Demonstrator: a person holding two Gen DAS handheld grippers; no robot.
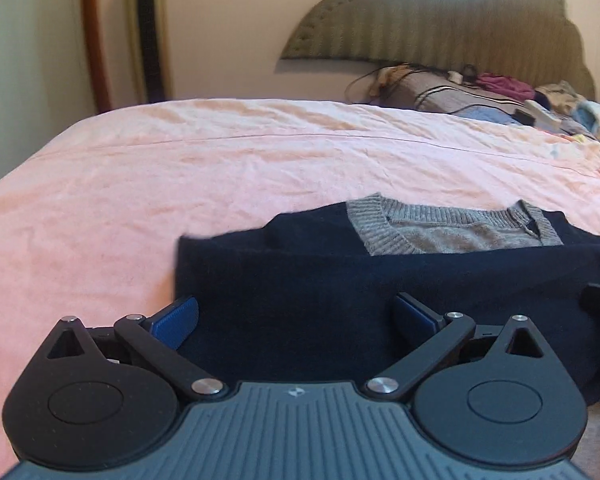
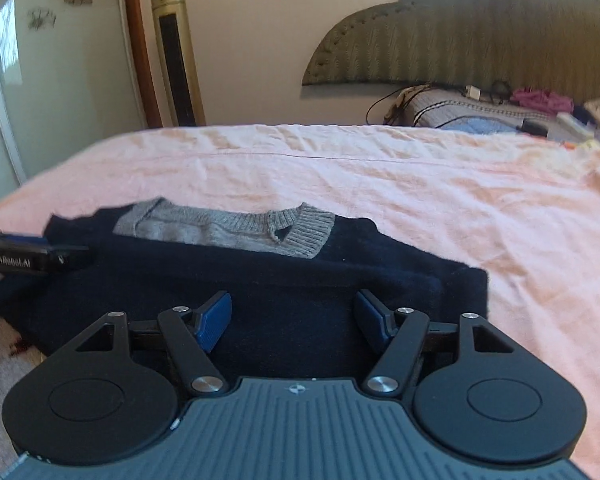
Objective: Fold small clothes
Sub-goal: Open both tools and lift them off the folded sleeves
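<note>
While both grippers hover low at the near edge of the bed, a navy sweater lies spread flat on the pink sheet just beyond their fingers. In the left wrist view the left gripper has its fingers spread wide and holding nothing; the left blue pad sits at the sweater's left edge and the right pad over the dark fabric, though contact cannot be judged. In the right wrist view the right gripper is likewise parted and empty, both blue ribbed pads over the near part of the navy sweater, whose right edge ends just right of them.

The sweater is a soft, matte, fuzzy knit, dark navy, with a grey ribbed V-neck collar and a grey inner back showing through the neck opening on the far side. A fold line runs across it below the collar, so the near portion lies as a broad rectangular band. The sheet is pale pink cotton, finely creased, with a straight seam across its far half.

At the left edge of the right wrist view the left gripper's black body shows, bearing white lettering. Farther back stand a padded, stitched olive headboard with a scalloped outline, a heap of clothes and cables on the far right of the bed, and a tall gold tower fan against the wall.
</note>
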